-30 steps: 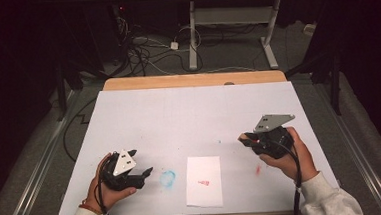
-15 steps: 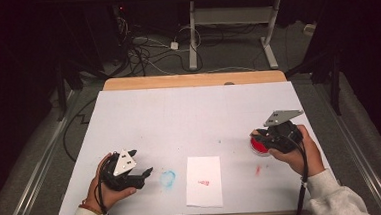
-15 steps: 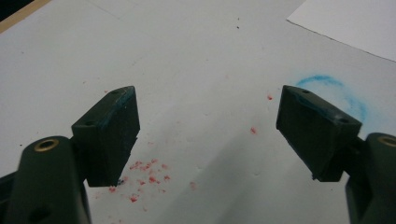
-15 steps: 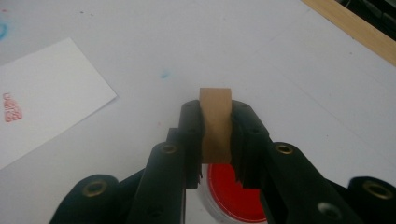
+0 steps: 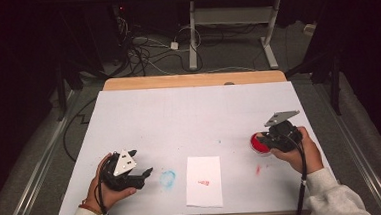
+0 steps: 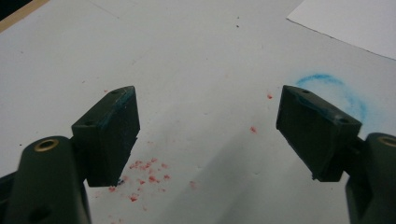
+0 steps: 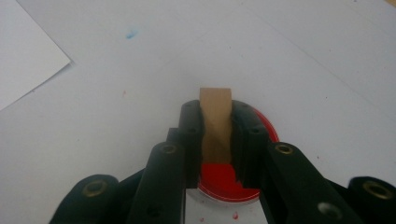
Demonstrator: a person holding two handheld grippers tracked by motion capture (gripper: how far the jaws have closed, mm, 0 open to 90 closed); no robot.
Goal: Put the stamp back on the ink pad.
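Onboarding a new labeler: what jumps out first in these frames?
The red ink pad near the table's right edge, under the right gripper, whose jaws clamp a tan wooden block. Then the white paper sheet at front centre with a small red mark, and the blue ring smudge beside the open left gripper.

Right gripper [image 7: 216, 135]: jaws clamped on upright wooden stamp block [image 7: 215, 122], over round red ink pad [image 7: 224, 179]; white paper sheet [image 7: 25, 60] well apart.

The left gripper [image 5: 145, 173] lay low in the left hand [image 5: 105, 185], jaws spread wide. The right gripper [image 5: 262, 139], in the right hand [image 5: 296, 148], had jaws clamped nearly together.
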